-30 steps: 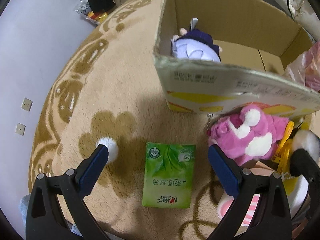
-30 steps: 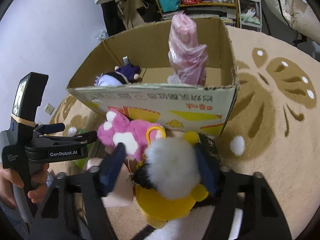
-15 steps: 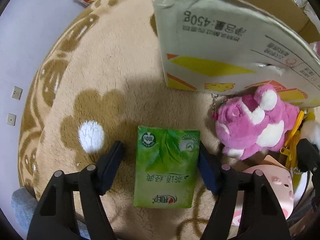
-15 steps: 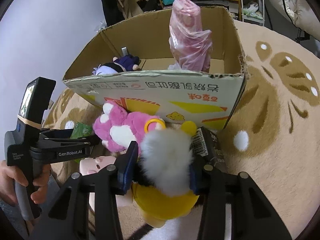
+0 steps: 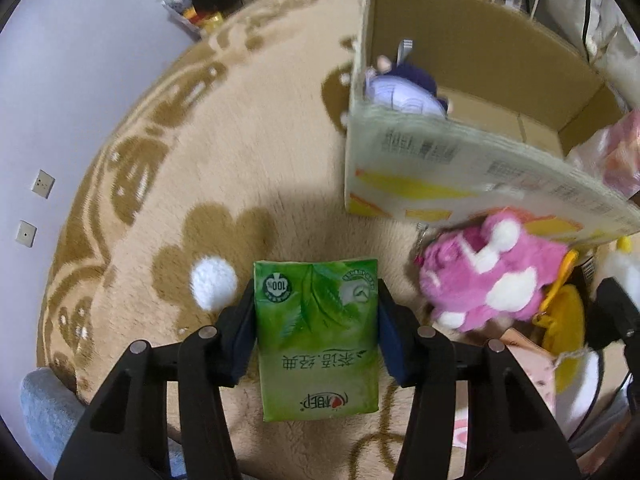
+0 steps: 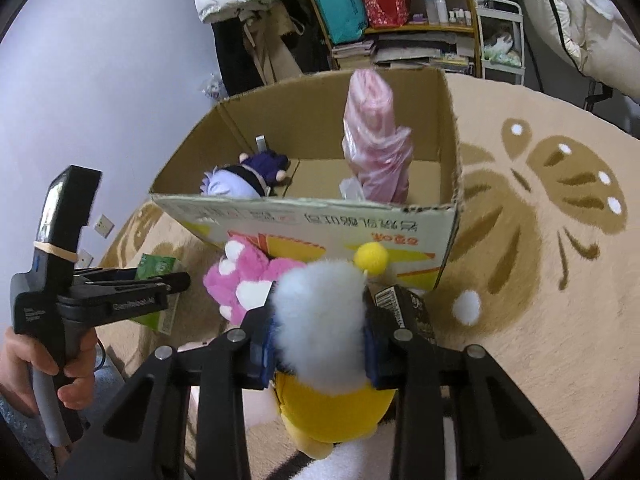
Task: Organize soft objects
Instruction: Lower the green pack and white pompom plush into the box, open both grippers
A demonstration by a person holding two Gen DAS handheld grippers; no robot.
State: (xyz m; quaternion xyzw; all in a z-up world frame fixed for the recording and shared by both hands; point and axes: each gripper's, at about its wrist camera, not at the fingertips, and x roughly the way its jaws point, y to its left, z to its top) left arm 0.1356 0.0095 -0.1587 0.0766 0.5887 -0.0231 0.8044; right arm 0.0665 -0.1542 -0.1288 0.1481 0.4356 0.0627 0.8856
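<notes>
- Lying flat between the blue pads of the left gripper [image 5: 316,332]: green tissue pack [image 5: 316,336], long axis running straight along the fingers, printed end nearest the camera.
- Pressing on both long edges of that pack, pads closed in against its sides; resting on, or lifting just off, the beige rug [image 5: 240,184] — hard to tell through the motion blur.
- Clamping in the right gripper [image 6: 320,336]: white fluffy head of the yellow plush [image 6: 324,360], fingers squeezed on either side, yellow body hanging below.
- Sitting ahead of both grippers, open top up: cardboard box [image 6: 320,224], already holding a purple-haired doll [image 6: 244,180] in its left part and a pink wrapped roll [image 6: 376,148] standing upright toward the right.
- Leaning against the box's front wall, between the two grippers: pink plush [image 5: 488,276], not gripped.
- Needing next, by judgement: raising each load over the near wall, box lying forward and to the right of the tissue pack, directly forward of the yellow plush; right hand standing nearer the opening.
- Risking a snag on the box's near rim if carried too low.
</notes>
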